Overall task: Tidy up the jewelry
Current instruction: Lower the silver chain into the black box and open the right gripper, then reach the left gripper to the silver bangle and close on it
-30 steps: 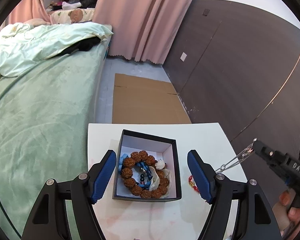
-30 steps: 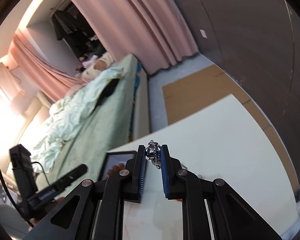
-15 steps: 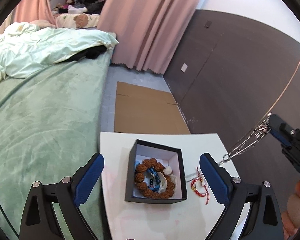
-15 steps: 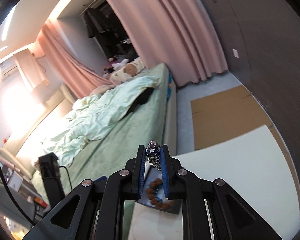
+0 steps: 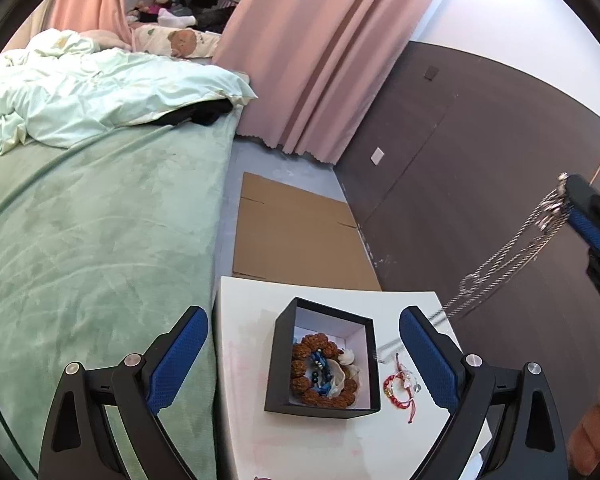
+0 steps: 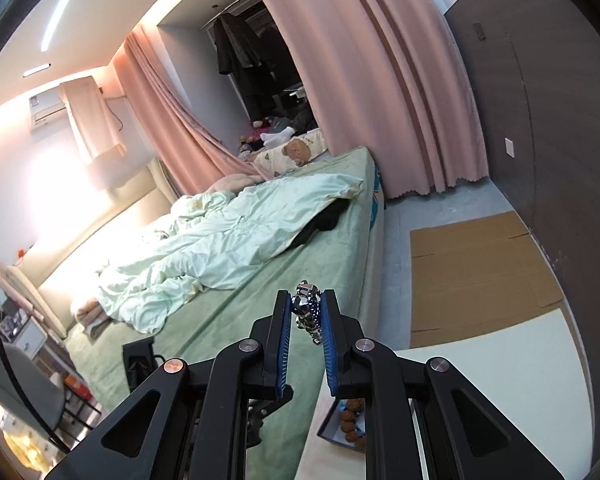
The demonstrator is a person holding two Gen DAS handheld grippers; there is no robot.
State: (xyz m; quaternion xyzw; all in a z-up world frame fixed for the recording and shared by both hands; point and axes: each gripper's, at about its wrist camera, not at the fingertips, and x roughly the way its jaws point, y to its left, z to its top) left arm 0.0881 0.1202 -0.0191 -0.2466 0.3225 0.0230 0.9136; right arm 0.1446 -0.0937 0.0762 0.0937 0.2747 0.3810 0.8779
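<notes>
A black box (image 5: 278,360) with a white inside stands on the white table (image 5: 252,420). A brown bead bracelet (image 5: 300,364) and blue pieces lie in it. Right of the box, a red cord bracelet (image 5: 398,386) rests on the table. My left gripper (image 5: 304,314) hangs wide open above the box, holding nothing. High at the right, my right gripper (image 5: 564,200) is shut on a silver chain (image 5: 500,264) that hangs down toward the table, its lower end blurred. In the right wrist view the chain (image 6: 308,312) bunches between the pads, and the box (image 6: 340,420) shows below the fingers.
A green bed (image 5: 80,240) with a pale duvet runs along the table's left edge. Flat cardboard (image 5: 296,236) lies on the floor beyond the table. A dark wall panel (image 5: 460,160) and pink curtains (image 5: 312,60) stand behind. A person's hand (image 5: 596,440) shows at the lower right.
My left gripper opened wider and drew back from the box, which now looks smaller. The right gripper rose with the chain, lifting most of it off the table.
</notes>
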